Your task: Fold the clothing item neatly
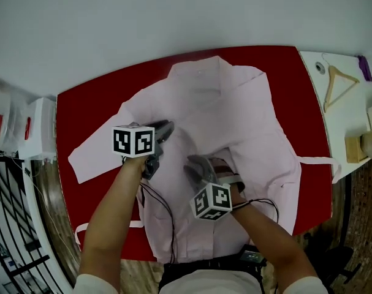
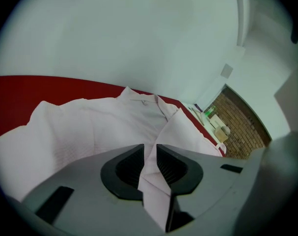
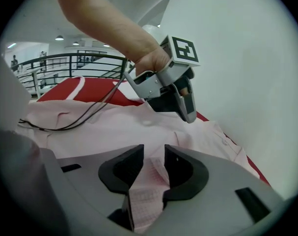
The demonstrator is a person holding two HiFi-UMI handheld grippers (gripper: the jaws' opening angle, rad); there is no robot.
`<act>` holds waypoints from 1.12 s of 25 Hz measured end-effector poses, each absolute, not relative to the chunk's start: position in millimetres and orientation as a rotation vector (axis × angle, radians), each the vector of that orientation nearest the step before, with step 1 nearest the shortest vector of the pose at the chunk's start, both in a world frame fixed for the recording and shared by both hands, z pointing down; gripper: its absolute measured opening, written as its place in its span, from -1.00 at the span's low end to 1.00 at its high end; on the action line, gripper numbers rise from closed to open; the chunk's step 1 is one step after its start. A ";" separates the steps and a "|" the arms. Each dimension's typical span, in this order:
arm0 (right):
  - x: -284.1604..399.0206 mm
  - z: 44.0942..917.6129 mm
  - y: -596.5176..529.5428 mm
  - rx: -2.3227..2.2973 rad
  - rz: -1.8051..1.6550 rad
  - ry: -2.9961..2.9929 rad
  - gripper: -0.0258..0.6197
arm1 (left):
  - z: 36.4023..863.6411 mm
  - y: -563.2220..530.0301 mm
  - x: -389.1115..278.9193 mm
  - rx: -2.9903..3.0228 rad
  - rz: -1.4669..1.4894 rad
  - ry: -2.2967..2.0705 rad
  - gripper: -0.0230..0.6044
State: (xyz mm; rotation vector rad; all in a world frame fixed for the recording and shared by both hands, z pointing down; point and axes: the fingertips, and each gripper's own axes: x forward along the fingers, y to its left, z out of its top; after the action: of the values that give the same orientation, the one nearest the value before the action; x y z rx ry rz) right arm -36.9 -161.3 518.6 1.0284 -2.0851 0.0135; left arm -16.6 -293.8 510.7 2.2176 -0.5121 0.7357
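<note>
Left gripper, right gripper: your jaws apart, cloth loose between | shirt: soft, light, limp | pinch 2-layer edge just ahead.

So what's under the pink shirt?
A red table. Its top shows beside the pink shirt on both sides. The part right beneath the shirt is covered, so anything lying there cannot be seen.

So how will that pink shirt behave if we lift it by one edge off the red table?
Probably floppy: the shirt lies in soft creases and droops over the red table at its near edge. Likely light, since a thin fold stands up between the left tongs. Perhaps not slippery: the weave at the right tongs looks textured.
</note>
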 end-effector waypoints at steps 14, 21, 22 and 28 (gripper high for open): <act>-16.9 516.4 -177.9 1.297 0.181 -1.939 -0.59 | 531.1 -258.4 -8.2 2.578 1.189 -0.377 -0.74; -6.0 541.6 -172.1 1.283 0.258 -1.834 -0.87 | 556.1 -260.3 -9.9 2.570 1.364 -0.343 -0.76; -5.6 538.7 -171.1 1.289 0.245 -1.840 -0.87 | 555.9 -261.8 -9.8 2.561 1.362 -0.346 -0.79; -6.4 514.8 -163.2 1.319 0.153 -1.894 -0.88 | 531.7 -274.7 -15.6 2.578 1.252 -0.350 -0.86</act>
State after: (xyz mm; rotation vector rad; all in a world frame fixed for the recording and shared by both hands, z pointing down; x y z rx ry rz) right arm -6.4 -163.2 514.8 1.3191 -1.8939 0.1530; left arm -15.6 -274.7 531.7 2.5780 -0.3500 1.2521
